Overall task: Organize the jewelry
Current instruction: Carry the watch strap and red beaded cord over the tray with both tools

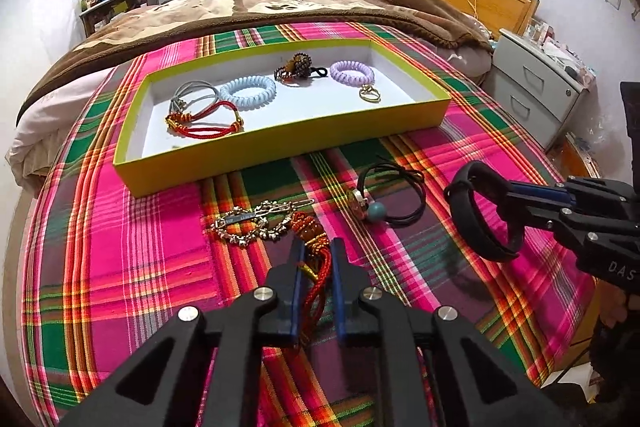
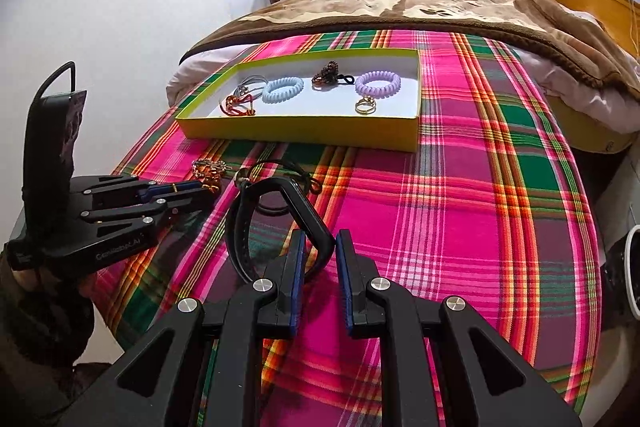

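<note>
A yellow tray [image 1: 280,143] with a white floor lies on the plaid cloth and holds a red cord bracelet [image 1: 204,123], a blue coil band [image 1: 248,91], a beaded tie [image 1: 296,67], a purple coil band [image 1: 352,71] and a gold ring [image 1: 369,94]. My left gripper [image 1: 316,247] is shut on a red-orange cord bracelet [image 1: 316,267] lying on the cloth. My right gripper [image 2: 319,239] is shut on a black wristband [image 2: 240,227], held above the cloth; it also shows in the left wrist view [image 1: 480,211].
On the cloth before the tray lie a silver chain bracelet with a hair clip [image 1: 256,223] and a black cord hair tie with a teal bead [image 1: 394,199]. A brown blanket [image 1: 280,3] covers the bed behind. Grey drawers [image 1: 536,87] stand at the right.
</note>
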The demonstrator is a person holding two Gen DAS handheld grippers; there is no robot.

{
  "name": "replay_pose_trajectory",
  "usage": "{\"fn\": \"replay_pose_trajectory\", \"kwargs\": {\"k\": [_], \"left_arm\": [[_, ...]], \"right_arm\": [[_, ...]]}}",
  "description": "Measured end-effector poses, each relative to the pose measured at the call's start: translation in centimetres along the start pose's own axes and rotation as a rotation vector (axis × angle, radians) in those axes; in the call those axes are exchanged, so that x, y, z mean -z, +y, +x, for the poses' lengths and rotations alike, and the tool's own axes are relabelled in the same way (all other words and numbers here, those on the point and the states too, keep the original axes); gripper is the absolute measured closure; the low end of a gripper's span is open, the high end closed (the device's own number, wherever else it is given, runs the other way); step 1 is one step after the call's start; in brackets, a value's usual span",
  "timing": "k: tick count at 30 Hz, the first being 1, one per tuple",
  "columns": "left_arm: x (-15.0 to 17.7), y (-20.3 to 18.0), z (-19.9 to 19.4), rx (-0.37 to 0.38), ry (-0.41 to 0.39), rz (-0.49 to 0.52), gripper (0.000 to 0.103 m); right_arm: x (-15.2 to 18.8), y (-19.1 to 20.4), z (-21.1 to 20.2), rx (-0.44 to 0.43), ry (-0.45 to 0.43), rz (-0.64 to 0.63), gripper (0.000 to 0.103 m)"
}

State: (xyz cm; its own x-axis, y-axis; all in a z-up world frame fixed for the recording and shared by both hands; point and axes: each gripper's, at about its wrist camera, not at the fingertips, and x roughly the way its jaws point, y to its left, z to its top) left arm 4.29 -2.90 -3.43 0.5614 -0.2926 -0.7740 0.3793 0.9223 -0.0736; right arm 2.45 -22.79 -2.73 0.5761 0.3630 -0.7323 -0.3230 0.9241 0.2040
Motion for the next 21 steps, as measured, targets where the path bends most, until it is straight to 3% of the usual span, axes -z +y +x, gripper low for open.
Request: {"fn": "replay_pose_trajectory", "kwargs": {"k": [21], "left_arm": [[-1.7,1.4,-4.3,-0.002,-0.128,-0.043,0.09]], "right_arm": [[-2.0,1.0,-1.0,0.003,-0.06,0.004,0.087]]}}
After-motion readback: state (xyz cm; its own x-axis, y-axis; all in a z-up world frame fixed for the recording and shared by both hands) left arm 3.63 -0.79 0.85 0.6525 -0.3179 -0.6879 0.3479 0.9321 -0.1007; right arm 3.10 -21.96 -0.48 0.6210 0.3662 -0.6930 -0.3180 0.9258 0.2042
